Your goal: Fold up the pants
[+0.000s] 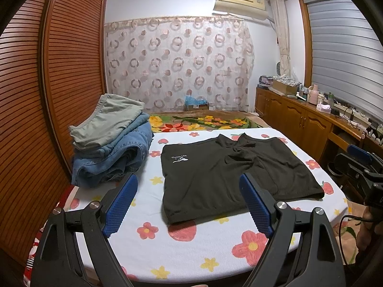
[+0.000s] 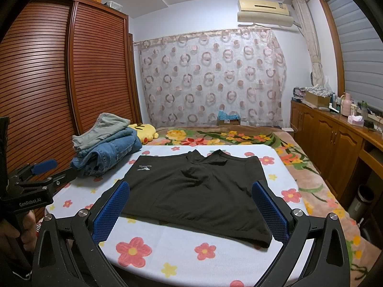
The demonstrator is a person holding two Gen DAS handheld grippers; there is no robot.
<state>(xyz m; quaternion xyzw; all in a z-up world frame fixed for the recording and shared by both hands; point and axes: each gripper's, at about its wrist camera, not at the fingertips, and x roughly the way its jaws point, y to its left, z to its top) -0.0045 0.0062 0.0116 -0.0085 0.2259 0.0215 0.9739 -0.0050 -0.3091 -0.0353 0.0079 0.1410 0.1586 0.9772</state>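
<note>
1. The bench [image 2: 182, 251] has a white cloth with flowers on it.
2. The black pants [image 2: 196, 191] lie flat in the middle of it.
3. A pile of folded clothes [image 1: 110, 148] sits to their left.
4. My left claw [image 1: 189, 203] and my right claw [image 2: 191, 210] are both spread wide and hold nothing.

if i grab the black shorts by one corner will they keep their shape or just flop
Likely flop: the black shorts lie limp and flat on the flowered cloth, with soft creases bunched near the waistband. They look thin and probably light. Pushing would probably wrinkle them rather than slide them whole.
</note>
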